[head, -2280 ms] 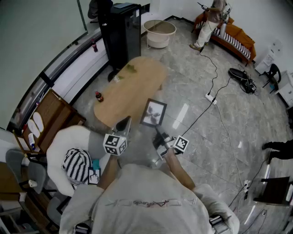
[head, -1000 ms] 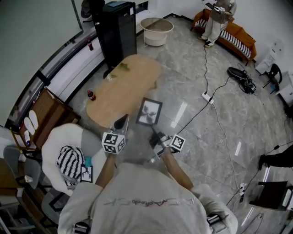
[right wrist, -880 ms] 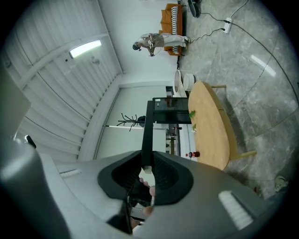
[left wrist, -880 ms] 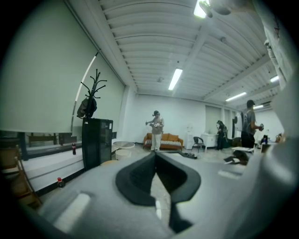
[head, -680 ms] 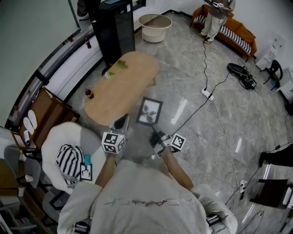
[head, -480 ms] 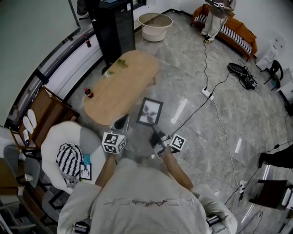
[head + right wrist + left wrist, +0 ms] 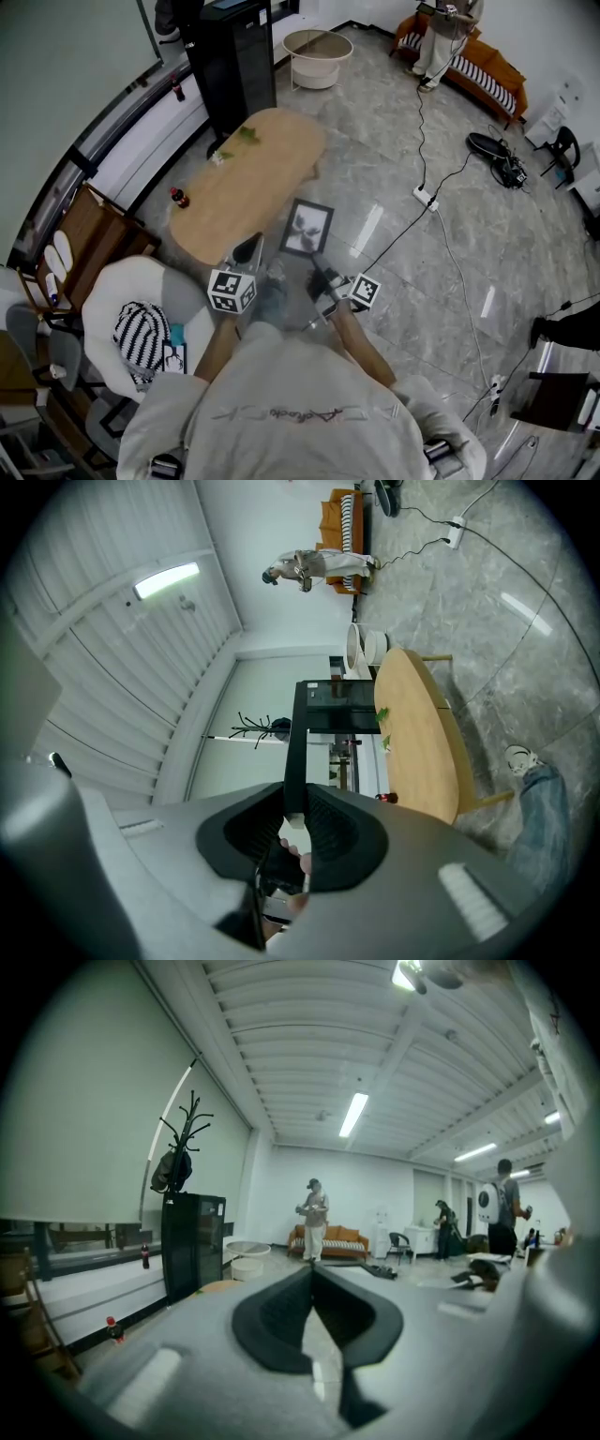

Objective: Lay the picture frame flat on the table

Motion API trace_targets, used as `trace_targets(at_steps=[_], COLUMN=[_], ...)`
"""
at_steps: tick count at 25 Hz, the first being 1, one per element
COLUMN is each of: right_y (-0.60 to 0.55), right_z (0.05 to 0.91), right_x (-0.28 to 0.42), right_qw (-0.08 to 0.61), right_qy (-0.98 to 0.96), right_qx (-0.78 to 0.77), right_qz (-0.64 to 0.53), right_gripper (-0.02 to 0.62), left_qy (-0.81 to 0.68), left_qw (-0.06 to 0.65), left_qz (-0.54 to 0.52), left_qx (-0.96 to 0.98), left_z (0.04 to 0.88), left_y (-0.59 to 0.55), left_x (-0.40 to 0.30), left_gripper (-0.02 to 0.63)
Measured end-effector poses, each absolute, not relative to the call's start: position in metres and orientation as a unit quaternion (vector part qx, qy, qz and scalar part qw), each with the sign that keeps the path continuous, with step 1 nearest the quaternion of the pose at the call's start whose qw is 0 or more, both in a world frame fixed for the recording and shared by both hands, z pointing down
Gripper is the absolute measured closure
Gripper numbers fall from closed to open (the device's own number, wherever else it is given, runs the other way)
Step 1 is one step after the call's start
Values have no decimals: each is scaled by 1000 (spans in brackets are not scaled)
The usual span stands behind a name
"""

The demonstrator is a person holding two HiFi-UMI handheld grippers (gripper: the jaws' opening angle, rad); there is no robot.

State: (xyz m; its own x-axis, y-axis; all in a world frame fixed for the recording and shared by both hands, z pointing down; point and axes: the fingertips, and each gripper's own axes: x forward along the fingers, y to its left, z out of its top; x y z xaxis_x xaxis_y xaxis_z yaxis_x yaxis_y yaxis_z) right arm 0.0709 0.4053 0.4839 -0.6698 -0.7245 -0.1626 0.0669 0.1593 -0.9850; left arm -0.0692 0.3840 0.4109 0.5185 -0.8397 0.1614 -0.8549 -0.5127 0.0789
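Marble floor (image 7: 422, 281) lies under the frame (image 7: 307, 228), clamped edge-on in the right tongs (image 7: 317, 275) just beside the oval wooden tabletop (image 7: 244, 178), while the left tongs (image 7: 247, 249) are closed, empty.

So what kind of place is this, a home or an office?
Probably an office lounge or lab space rather than a home: a wide polished stone floor with a power strip trailing across it, an orange sofa by the wall, and long ceiling strip lights.

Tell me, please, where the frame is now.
Head view, centre: the frame is clamped in the right tongs over the floor, just right of the table's near end.
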Motion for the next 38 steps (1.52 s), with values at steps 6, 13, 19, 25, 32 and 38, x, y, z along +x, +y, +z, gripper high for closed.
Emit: trace_targets(at_steps=[6, 13, 19, 25, 32, 38], right_y=[366, 307, 254, 194, 125, 66], right_z=[493, 494, 492, 487, 478, 469], right_x=[63, 56, 50, 45, 46, 38], right_qw=[327, 326, 320, 323, 326, 332], right_qy=[686, 685, 684, 681, 683, 683], right_qx=[-245, -254, -260, -260, -265, -270], right_qz=[-602, -601, -602, -603, -597, -592], right_gripper=[520, 521, 522, 521, 521, 521], left_qy=[-485, -482, -477, -473, -467, -457], left_qw=[73, 83, 92, 86, 75, 77], left_qz=[48, 48, 49, 65, 74, 70], left_qx=[870, 871, 873, 874, 878, 883], left_z=[416, 424, 429, 429, 420, 414], left_y=[341, 283, 231, 167, 96, 38], left_x=[-78, -89, -93, -94, -91, -98], left_gripper=[604, 605, 606, 606, 605, 606])
